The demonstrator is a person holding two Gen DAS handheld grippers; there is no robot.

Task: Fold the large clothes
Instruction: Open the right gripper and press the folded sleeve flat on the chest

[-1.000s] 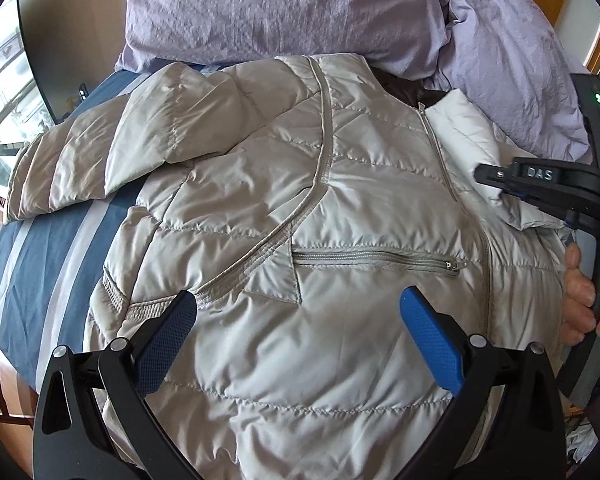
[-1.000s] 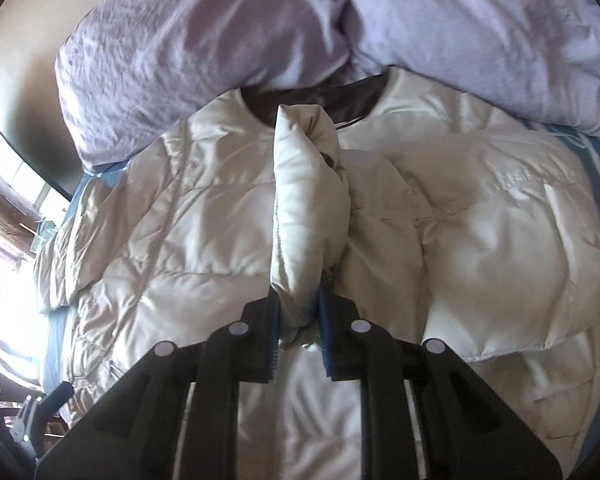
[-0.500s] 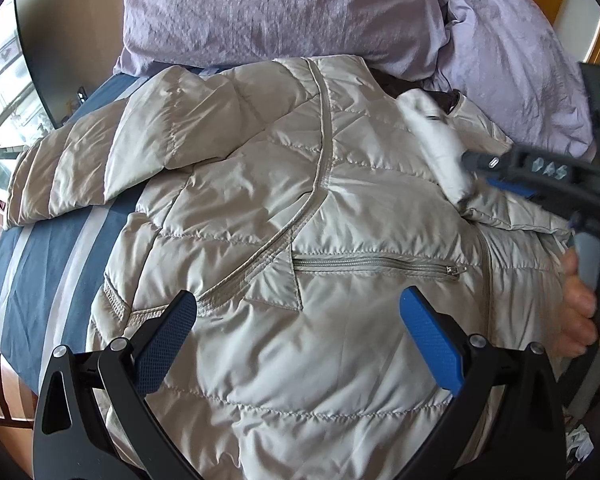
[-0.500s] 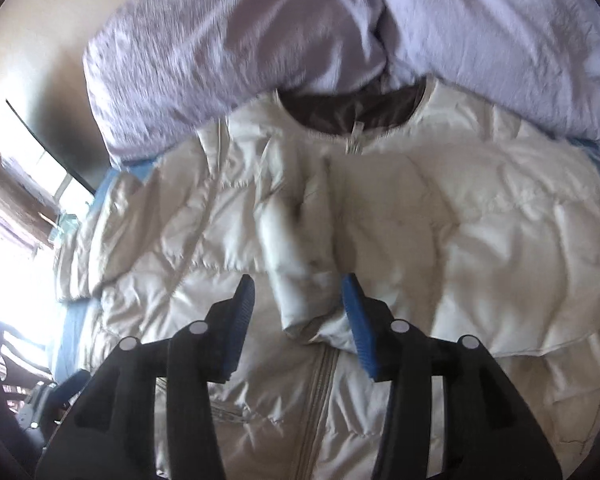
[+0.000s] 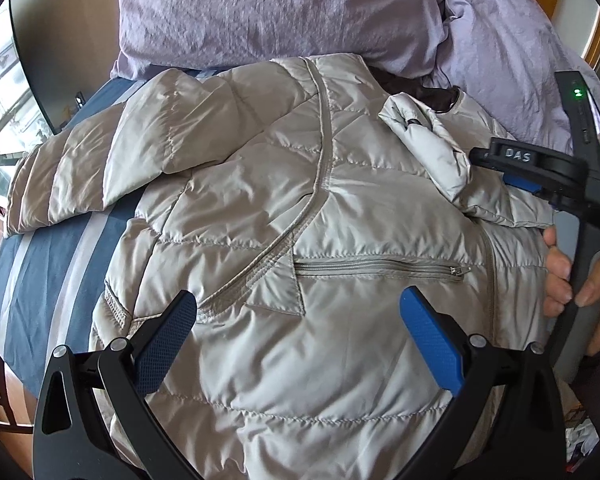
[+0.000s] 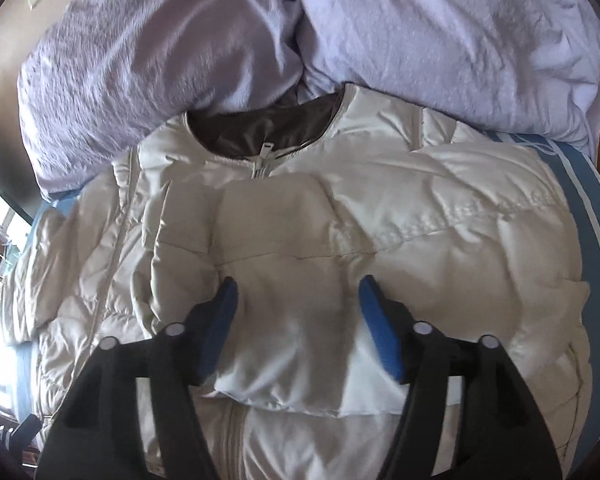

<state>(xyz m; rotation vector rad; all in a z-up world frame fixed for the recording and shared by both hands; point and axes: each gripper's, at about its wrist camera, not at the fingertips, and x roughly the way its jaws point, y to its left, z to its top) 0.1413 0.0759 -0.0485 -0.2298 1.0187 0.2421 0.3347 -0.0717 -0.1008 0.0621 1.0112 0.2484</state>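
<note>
The pale quilted puffer jacket (image 5: 268, 208) lies front-up across the bed (image 5: 52, 264), on its blue-and-white striped sheet, collar toward the lilac pillows (image 5: 284, 12). One sleeve (image 6: 308, 304) is folded in over the chest, its cuff end sitting on the zipper line. The right gripper (image 6: 298, 320) hovers right above that cuff, blue pads spread apart, nothing pinched between them. The left gripper (image 5: 296, 334) hangs over the jacket's lower front, jaws wide open too, just this side of the zipped chest pocket (image 5: 380, 268). From the left camera, raised letters reading "DAS" show on the right gripper's black body, and a small green light glows on its handle. The other sleeve (image 5: 60, 184) trails out across the stripes toward the window.
</note>
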